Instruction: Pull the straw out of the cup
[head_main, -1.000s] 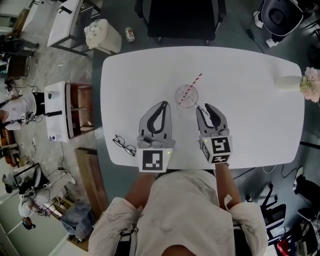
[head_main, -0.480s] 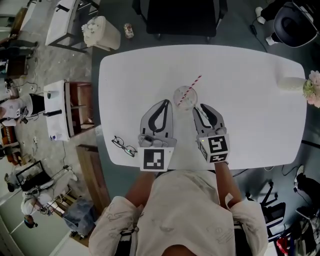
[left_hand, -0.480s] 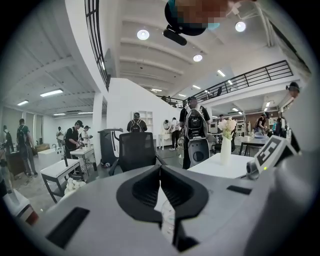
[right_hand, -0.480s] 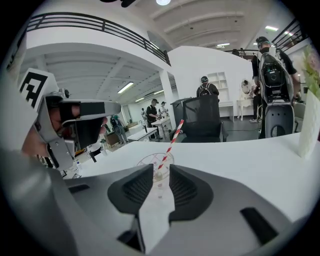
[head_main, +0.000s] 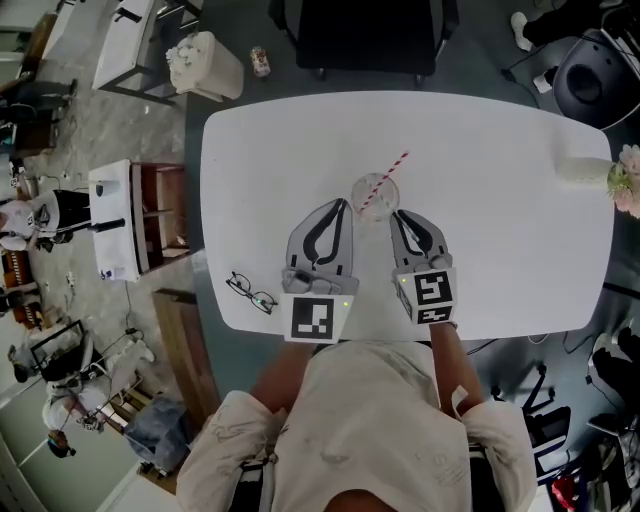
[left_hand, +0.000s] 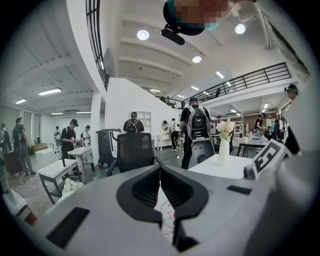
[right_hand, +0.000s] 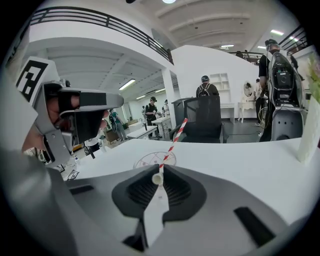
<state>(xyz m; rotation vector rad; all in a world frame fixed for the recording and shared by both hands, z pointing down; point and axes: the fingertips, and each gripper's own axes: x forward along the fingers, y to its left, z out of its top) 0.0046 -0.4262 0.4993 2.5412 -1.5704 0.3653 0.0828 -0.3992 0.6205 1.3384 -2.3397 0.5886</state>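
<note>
Straw (head_main: 385, 181) leans in the clear cup (head_main: 386, 199) on the white table (head_main: 500, 200), the left gripper (head_main: 343, 203) pressed shut just beside it and the right gripper (head_main: 398, 213) nearly closed, pinching nothing I can make out (neither steadies the cup), so a tug could topple it

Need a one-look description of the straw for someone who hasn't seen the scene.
Start at the white table and find the clear cup standing near its middle. The straw leans out of that cup, tipped away from the person and to the right. It is the only red-and-white striped thing on the table.
</note>
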